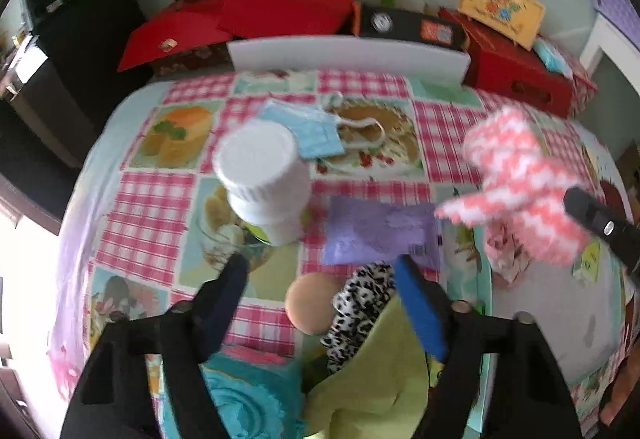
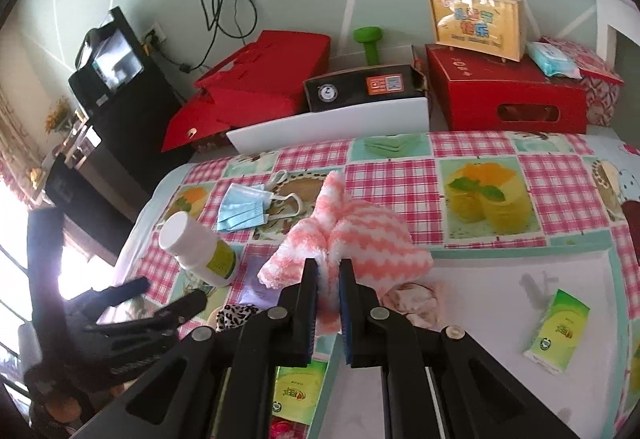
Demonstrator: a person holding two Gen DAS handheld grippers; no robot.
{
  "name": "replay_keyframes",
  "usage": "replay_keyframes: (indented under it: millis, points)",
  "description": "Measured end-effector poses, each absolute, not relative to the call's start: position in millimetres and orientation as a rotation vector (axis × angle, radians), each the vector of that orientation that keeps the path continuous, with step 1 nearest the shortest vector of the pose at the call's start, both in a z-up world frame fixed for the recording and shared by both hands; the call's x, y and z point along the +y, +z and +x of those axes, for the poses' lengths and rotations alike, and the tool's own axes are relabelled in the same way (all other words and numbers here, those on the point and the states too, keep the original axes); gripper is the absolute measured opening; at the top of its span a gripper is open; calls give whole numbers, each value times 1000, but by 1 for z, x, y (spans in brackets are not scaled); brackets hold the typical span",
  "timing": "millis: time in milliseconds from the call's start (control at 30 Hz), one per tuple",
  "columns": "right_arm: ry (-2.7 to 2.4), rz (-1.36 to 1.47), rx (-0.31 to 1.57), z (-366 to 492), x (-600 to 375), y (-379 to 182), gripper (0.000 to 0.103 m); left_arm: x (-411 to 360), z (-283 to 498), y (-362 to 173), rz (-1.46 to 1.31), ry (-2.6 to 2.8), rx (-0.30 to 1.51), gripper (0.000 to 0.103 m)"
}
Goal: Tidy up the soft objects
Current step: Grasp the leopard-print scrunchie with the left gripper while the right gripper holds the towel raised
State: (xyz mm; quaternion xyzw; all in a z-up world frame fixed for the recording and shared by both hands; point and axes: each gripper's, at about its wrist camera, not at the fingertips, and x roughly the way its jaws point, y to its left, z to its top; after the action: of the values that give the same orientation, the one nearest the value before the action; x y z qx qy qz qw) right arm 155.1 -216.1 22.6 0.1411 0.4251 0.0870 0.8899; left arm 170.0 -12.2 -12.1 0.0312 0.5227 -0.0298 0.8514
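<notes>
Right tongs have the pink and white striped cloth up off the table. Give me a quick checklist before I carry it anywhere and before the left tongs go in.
1. Grip: right tongs shut on the pink and white zigzag fluffy cloth: ok.
2. Cloth clear of the table: appears lifted in the left wrist view: ok.
3. Left tongs empty: nothing pinched between them: ok.
4. Left target: leopard-print fabric scrunchie lies below the open tongs: ok.
5. Obstacles: tan round sponge touches the scrunchie, white plastic bottle stands close: not ok.
6. Drop-off spot for the cloth: cannot tell.
</notes>
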Motion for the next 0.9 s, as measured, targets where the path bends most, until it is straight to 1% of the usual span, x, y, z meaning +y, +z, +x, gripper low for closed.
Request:
replay_keyframes:
  millis: [67, 200, 267, 333, 400, 433, 500, 567, 767, 867, 900]
  points:
    - [178, 298, 880, 155, -218, 23, 11, -17, 171, -20, 86, -73, 1123, 70]
    - [177, 301, 883, 155, -220, 22, 11, -26, 172, -32, 119, -86, 1157, 57]
    - [176, 302, 888, 156, -220, 20, 11, -29, 173, -36, 124, -93, 1174, 56]
    - [173, 304, 892, 155, -220, 19, 11, -31, 174, -41, 125, -96, 1191, 51]
    - [172, 304, 896, 156, -220, 18, 11, -33, 175, -46, 131, -94, 1206, 39]
    - [171, 303, 899, 156, -220, 17, 11, -33, 176, -48, 131, -96, 1211, 36]
    - [169, 303, 903, 157, -221, 15, 11, -33, 176, -49, 123, -109, 1212, 27]
    - [167, 308, 909, 157, -222, 13, 11, -33, 176, -48, 114, -116, 1210, 20]
    - [164, 313, 909, 157, -223, 13, 11, -31, 177, -44, 102, -109, 1197, 16]
    - [164, 313, 908, 157, -222, 14, 11, -28, 177, -41, 86, -104, 1183, 10]
    - [164, 314, 908, 157, -222, 14, 11, -26, 177, -38, 78, -102, 1175, 9]
